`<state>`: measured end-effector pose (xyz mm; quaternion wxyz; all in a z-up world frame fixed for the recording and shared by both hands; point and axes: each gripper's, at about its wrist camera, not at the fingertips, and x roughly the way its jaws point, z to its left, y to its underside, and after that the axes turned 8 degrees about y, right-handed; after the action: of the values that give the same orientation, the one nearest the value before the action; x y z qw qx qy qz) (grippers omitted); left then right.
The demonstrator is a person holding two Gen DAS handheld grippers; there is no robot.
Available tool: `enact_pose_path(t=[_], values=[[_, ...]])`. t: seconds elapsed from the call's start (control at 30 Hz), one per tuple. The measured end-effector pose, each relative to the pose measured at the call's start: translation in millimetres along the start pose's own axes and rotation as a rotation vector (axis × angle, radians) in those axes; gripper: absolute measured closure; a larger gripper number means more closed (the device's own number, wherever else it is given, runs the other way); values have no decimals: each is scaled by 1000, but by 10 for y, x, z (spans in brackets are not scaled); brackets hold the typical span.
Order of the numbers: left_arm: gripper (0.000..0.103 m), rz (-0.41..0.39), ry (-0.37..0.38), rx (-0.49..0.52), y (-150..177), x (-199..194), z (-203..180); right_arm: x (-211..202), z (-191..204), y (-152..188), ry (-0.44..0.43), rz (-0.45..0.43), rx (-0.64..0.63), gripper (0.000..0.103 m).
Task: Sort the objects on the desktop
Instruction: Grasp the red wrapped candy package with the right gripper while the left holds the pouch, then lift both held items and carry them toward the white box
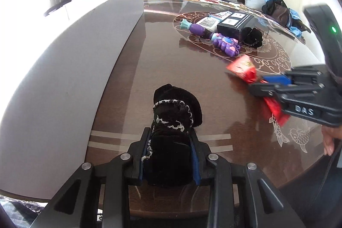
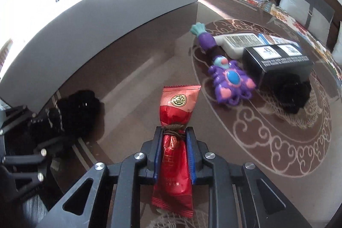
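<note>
**Both grippers loaded, sorting bin beside them**

A black knitted cloth (image 1: 171,127) is clamped between the jaws of the left gripper (image 1: 170,155), its loose end resting on the bench (image 1: 162,52) just ahead. A red snack packet (image 2: 174,142) is pinched at its tied waist by the right gripper (image 2: 173,153), probably so it hangs straight for carrying. Left of both grippers stands a grey box (image 2: 102,14), judged to be the sorting bin; its inside is hidden. Farther ahead lie a purple toy (image 2: 226,76), a black carton (image 2: 282,63) and a dark bundle (image 2: 292,95), whose nature cannot be made out. The packet's lower end is blurred.
</note>
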<state>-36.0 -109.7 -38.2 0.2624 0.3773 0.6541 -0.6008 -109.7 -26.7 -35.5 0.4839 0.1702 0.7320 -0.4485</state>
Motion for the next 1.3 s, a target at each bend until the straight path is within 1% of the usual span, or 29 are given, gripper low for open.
enact_pose_path(t=[0.1, 0.13, 0.2, 0.27, 0.3, 0.33, 0.37, 0.4, 0.43, 0.5, 0.53, 0.63, 0.67, 0.7, 0.73, 0.8, 1.1, 1.3], values=[[71, -14, 20, 5, 30, 64, -126, -232, -429, 488, 80, -9, 110, 82], [71, -15, 32, 13, -9, 107, -174, -285, -585, 623, 112, -13, 153, 82], [71, -10, 52, 40, -97, 182, -317, -346, -880, 831, 180, -23, 225, 82], [70, -14, 51, 42, -204, 254, -426, -375, -1091, 935, 208, -33, 272, 79], [65, -17, 46, 39, -245, 288, -439, -287, -1276, 882, 213, -32, 289, 68], [56, -16, 47, 37, -267, 296, -447, -290, -1319, 887, 224, -30, 302, 60], [50, -12, 54, 38, -295, 319, -460, -306, -1341, 897, 236, -28, 309, 46], [39, -5, 60, 43, -307, 334, -471, -289, -1360, 887, 237, -27, 314, 33], [28, 5, 47, 50, -306, 347, -480, -289, -1360, 894, 240, -28, 318, 30], [23, 4, 18, 69, -275, 359, -497, -298, -1367, 910, 255, -32, 325, 20], [19, -2, 15, 69, -256, 352, -490, -296, -1376, 911, 259, -33, 333, 19], [14, 2, 10, 54, -257, 370, -477, -229, -1468, 953, 250, -44, 380, 12], [13, 0, 6, 49, -254, 374, -479, -192, -1503, 970, 248, -45, 400, 5], [9, -4, 0, 41, -246, 373, -476, -185, -1504, 990, 259, -44, 404, 0], [4, -9, -5, 36, -233, 376, -472, -188, -1503, 997, 258, -48, 412, 0], [0, -18, -17, 24, -217, 390, -468, -188, -1498, 993, 262, -46, 413, 0], [0, -5, -23, 14, -236, 400, -468, -181, -1501, 993, 261, -49, 413, 0], [0, -16, -16, 26, -216, 396, -464, -189, -1492, 999, 259, -51, 411, 0]])
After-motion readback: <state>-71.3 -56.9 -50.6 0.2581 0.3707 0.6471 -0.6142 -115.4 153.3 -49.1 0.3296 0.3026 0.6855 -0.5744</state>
